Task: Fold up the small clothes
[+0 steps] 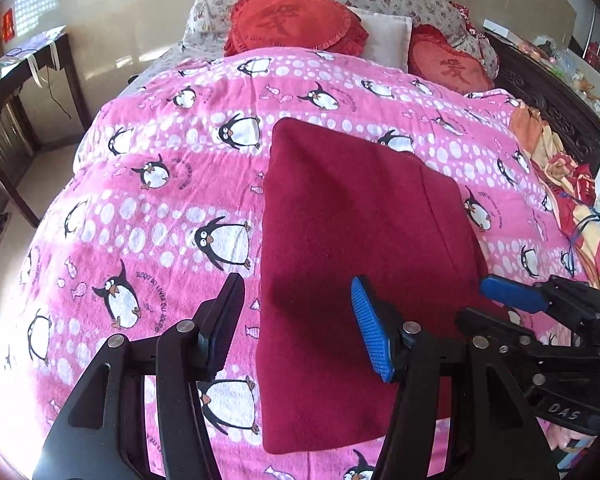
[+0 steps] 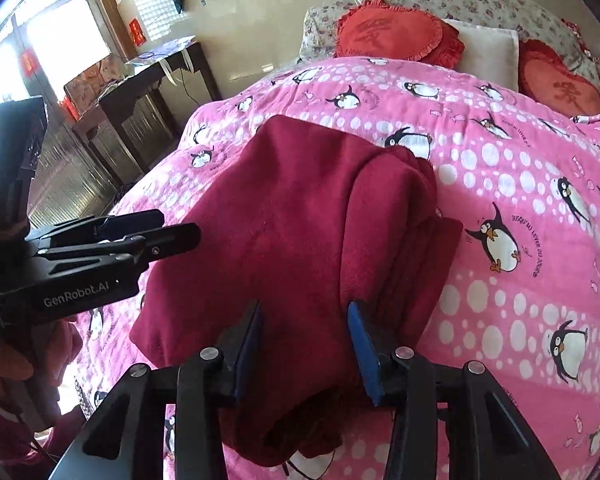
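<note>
A dark red fleece garment lies folded in a long rectangle on the pink penguin blanket. My left gripper hovers over the garment's near left edge, jaws wide and nothing between the pads. In the right wrist view the garment shows a thicker folded ridge along its right side. My right gripper stands over the near end beside that ridge; red cloth lies below the gap, but the pads do not press on it. The left gripper reaches in from the left, and the right gripper is at the garment's right edge.
Two red heart cushions, a white pillow and floral pillows lie at the bed's head. A dark wooden table stands left of the bed. An orange patterned blanket is bunched along the right. A hand holds the left gripper.
</note>
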